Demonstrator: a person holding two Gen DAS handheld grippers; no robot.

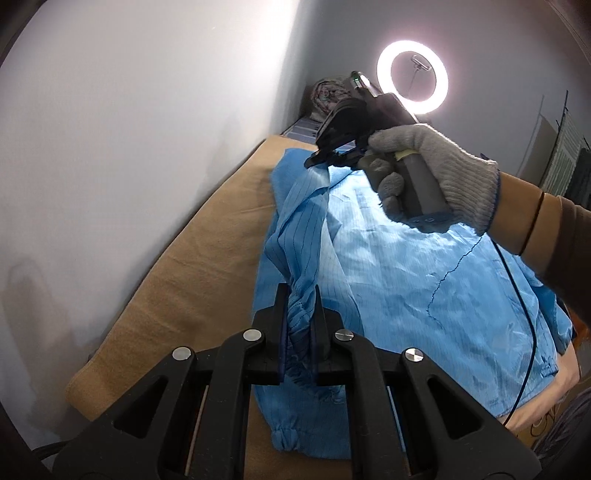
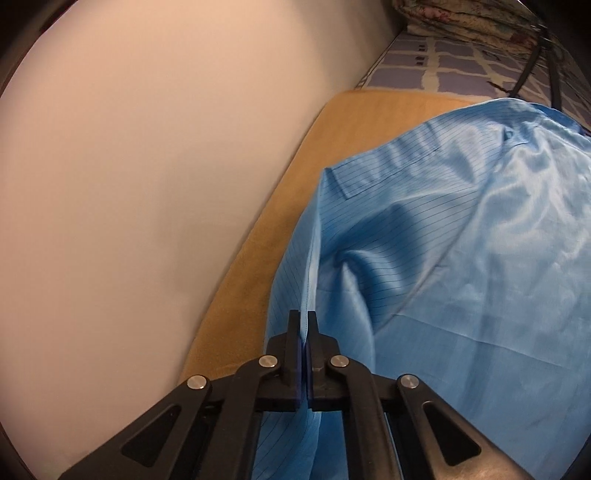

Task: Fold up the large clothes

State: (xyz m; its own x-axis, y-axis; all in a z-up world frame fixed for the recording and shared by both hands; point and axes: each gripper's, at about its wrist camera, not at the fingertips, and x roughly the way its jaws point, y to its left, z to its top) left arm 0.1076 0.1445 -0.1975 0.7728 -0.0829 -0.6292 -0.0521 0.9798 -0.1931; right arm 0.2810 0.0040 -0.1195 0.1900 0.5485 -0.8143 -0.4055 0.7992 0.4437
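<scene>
A large light-blue pinstriped garment (image 1: 406, 273) lies spread on a tan-covered bed (image 1: 192, 251). My left gripper (image 1: 300, 295) is shut on a bunched sleeve cuff of the garment near the front left. My right gripper (image 1: 325, 157), held by a gloved hand (image 1: 436, 166), is at the far end, shut on the garment's edge. In the right wrist view the right gripper (image 2: 303, 321) pinches a thin fold of the blue garment (image 2: 461, 258) lifted off the tan cover (image 2: 280, 192).
A white wall (image 1: 129, 147) runs along the bed's left side. A ring light (image 1: 412, 76) glows at the far end. Folded patterned bedding (image 2: 461, 22) and a purple checked sheet (image 2: 443, 62) lie beyond the garment. A black cable (image 1: 524, 325) trails across the garment's right side.
</scene>
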